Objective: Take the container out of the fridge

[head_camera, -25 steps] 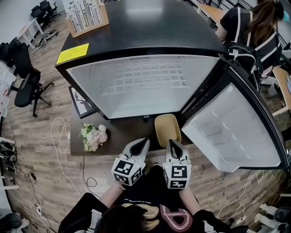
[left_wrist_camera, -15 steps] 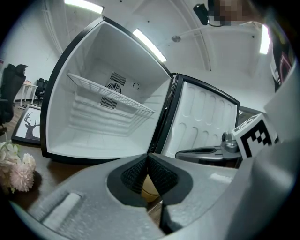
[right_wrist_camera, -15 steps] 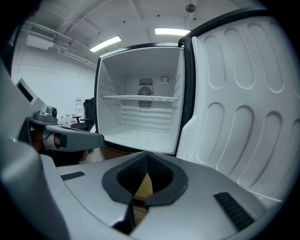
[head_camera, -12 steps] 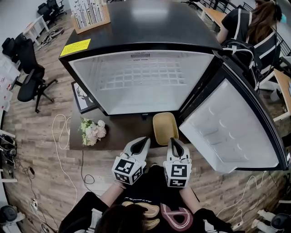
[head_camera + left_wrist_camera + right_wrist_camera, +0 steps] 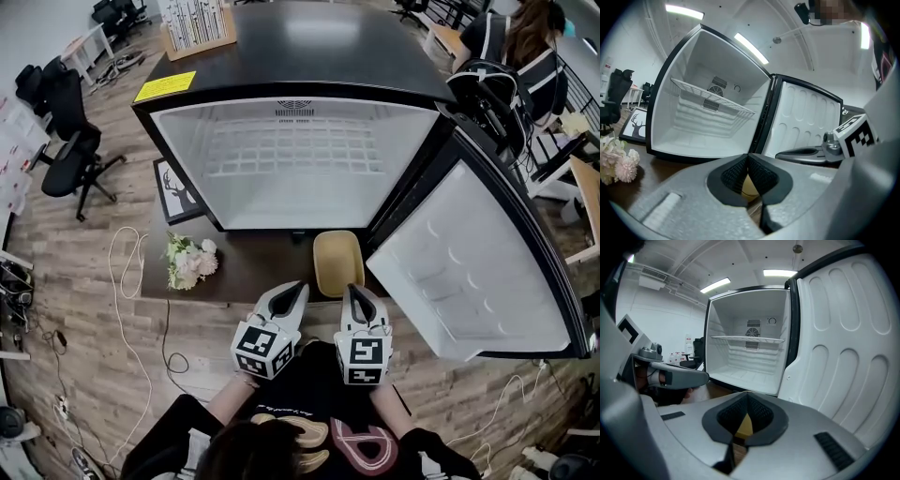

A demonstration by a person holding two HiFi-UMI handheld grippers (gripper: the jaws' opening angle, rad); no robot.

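Note:
The yellow container (image 5: 337, 262) lies on the dark low table (image 5: 248, 272) just in front of the open fridge (image 5: 295, 164), whose white inside holds only a wire shelf. My left gripper (image 5: 297, 290) and right gripper (image 5: 355, 292) hover side by side at the table's near edge, just short of the container. Both are shut with nothing held. In the left gripper view the jaw tips (image 5: 747, 157) meet and a sliver of the container (image 5: 750, 185) shows behind them. The right gripper view shows the same: tips (image 5: 746, 397) together, a yellow container patch (image 5: 744, 425) beyond.
The fridge door (image 5: 469, 272) stands swung open to the right. A bunch of pale flowers (image 5: 190, 260) lies on the table's left end, and a framed deer picture (image 5: 176, 190) leans beside the fridge. A person (image 5: 525, 47) sits at the back right. Cables trail over the floor.
The head view has shifted a little, so the fridge sits slightly lower and further right in frame. Both grippers and the container keep their places.

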